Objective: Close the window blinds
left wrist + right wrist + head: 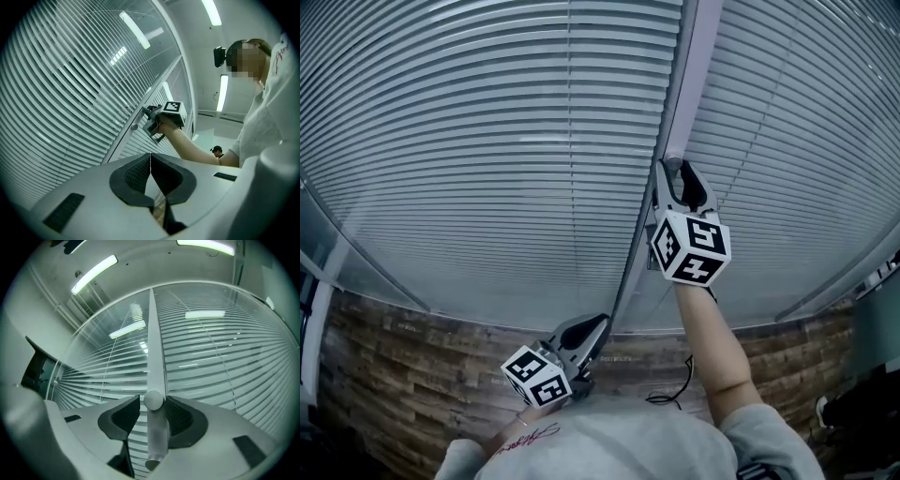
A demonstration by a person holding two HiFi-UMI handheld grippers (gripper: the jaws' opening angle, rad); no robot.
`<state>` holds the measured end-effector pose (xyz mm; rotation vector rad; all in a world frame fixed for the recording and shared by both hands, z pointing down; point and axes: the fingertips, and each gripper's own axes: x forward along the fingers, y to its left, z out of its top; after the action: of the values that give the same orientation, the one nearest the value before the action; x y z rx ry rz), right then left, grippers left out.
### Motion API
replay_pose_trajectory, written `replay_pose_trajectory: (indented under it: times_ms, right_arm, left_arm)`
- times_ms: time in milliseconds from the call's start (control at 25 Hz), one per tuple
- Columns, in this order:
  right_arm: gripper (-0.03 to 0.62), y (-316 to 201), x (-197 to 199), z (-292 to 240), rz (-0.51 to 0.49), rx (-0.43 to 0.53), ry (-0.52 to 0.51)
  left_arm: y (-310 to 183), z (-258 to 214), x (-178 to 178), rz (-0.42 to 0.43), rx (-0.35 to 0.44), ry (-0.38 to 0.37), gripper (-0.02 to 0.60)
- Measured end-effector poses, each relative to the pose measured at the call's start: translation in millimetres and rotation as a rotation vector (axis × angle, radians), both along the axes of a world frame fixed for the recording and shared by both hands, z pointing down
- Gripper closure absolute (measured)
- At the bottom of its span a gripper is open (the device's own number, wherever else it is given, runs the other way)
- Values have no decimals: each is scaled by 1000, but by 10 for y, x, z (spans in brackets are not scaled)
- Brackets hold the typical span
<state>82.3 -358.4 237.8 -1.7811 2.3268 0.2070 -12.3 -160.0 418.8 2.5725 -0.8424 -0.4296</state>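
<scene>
**If the claw turns now, the wand may slip**

Since the left claw [150,159] hangs low, close to the person, with its pads pressed together on nothing, all the work falls to the right. Further out, the right claw [153,404] is raised to the post [698,56] between the two panels, its pads spread wide. A clear wand [157,437] with a round knob [153,400] stands between them. A gap shows on one side, so I judge it unclamped.

Beyond, the blinds [487,141] cover both panels, and dark gaps between the slats suggest they are not yet shut.

- Rolling the wrist without squeezing first would spin the pads round the wand and move nothing.
- Closing off-centre could pinch the knob's curve and squirt it out.
- Pushing forward could knock the tips into the post.
</scene>
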Motion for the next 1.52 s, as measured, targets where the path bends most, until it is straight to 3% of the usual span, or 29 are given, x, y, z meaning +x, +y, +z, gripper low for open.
replay_pose_trajectory:
  times_ms: [160,440,880,1520]
  right_arm:
    - [439,-34,41,-15,63,17,-8]
    - [454,-22,9,-9,113,102,167]
    - [461,9,-42,-50,208,179,595]
    - [461,-7,-149,-3,149,324,1159]
  left_arm:
    - [-8,-8,-27,-5,-9,-4,563]
    - [-4,-21,-3,2,-10,3,563]
    - [-23,-1,37,16,-11,4,563]
    - [-53,5,115,36,-15,1,563]
